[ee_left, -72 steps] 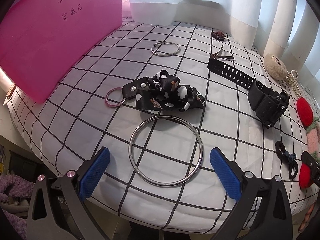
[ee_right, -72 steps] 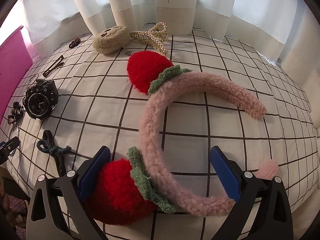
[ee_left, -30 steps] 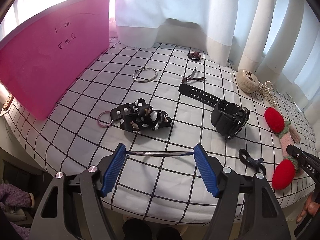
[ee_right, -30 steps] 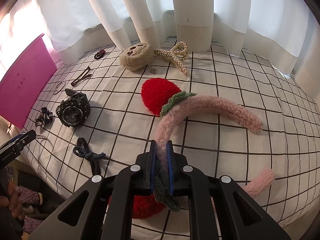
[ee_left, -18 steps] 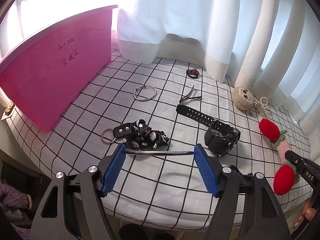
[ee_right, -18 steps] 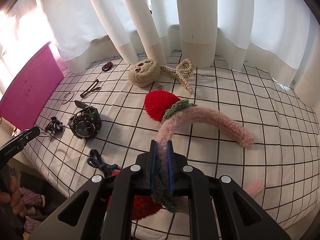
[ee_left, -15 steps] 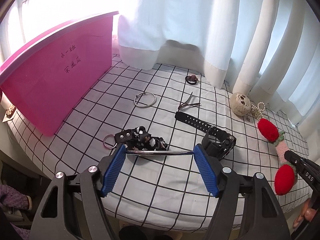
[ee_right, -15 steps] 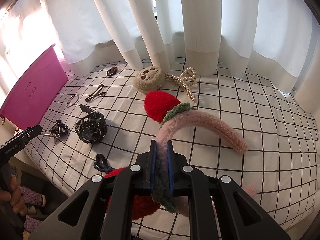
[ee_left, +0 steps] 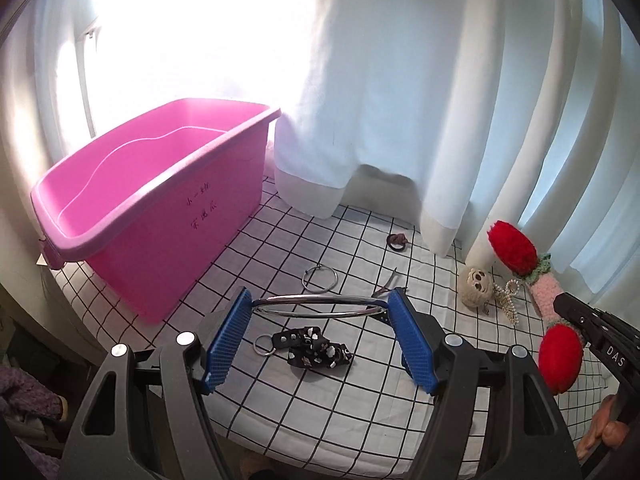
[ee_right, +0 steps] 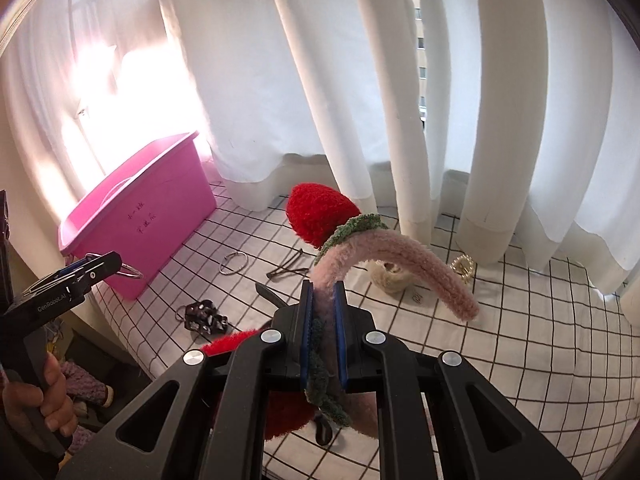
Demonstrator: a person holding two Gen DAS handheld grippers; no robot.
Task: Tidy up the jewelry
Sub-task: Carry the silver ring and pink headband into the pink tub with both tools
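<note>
My left gripper (ee_left: 320,308) is shut on a large silver ring (ee_left: 316,300), which spans the gap between the blue pads, held above the checked cloth. My right gripper (ee_right: 323,300) is shut on a fuzzy pink headband (ee_right: 400,256) with red strawberry pompoms (ee_right: 320,210), lifted off the cloth; the same headband (ee_left: 542,290) hangs at the right of the left wrist view. A pink bin (ee_left: 160,200) stands open at the left, with the left gripper (ee_right: 102,266) seen in front of the bin (ee_right: 140,216) in the right wrist view.
On the checked cloth (ee_left: 280,240) lie a small silver ring (ee_left: 319,279), a black patterned strap (ee_left: 316,350), a dark hair tie (ee_left: 397,241), a hair clip (ee_left: 386,283), a beige plush face (ee_left: 476,286) and a pearl clip (ee_left: 508,300). White curtains (ee_right: 360,80) hang behind.
Both grippers have risen with their loads. The table items look farther away, and the bin's open inside has come into view. The headband hangs clear of the cloth.
</note>
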